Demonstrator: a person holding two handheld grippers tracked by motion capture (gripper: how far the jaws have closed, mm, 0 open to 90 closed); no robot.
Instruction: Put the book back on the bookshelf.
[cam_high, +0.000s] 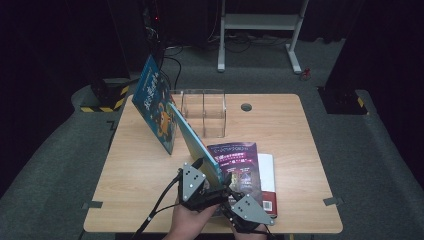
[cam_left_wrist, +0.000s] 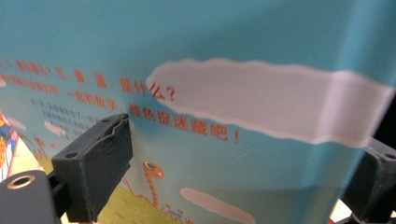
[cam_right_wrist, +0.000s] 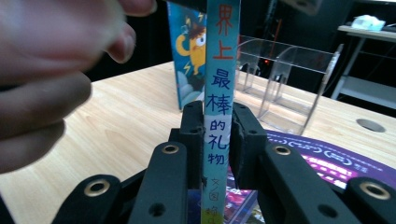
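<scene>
Two grippers are seen at the near edge of the table in the high view, both at the teal book, which is stood on edge and slanted away toward the far left. The right gripper is pressed together on the book's spine, which is pinched between the two black pads near its lower end, as seen in the right gripper view. The left gripper is spread wide; in its own view the book's back cover lies close in front of the camera, with one jaw at the left and the other at the far right edge, and contact of either with the cover cannot be told. A hand is seen blurred close by in the right gripper view.

The book is judged thin and light, with a glossy and probably slippery cover; it is stiff along the spine but likely to flex across the pages. The spine is therefore judged the best place for a hold, with a second support against the flat cover to stop swinging.

Just beside it, a purple book is laid flat on a white book. Farther off, a dark blue picture book is stood leaning, and a clear acrylic holder is set beyond, near the table's far edge.
</scene>
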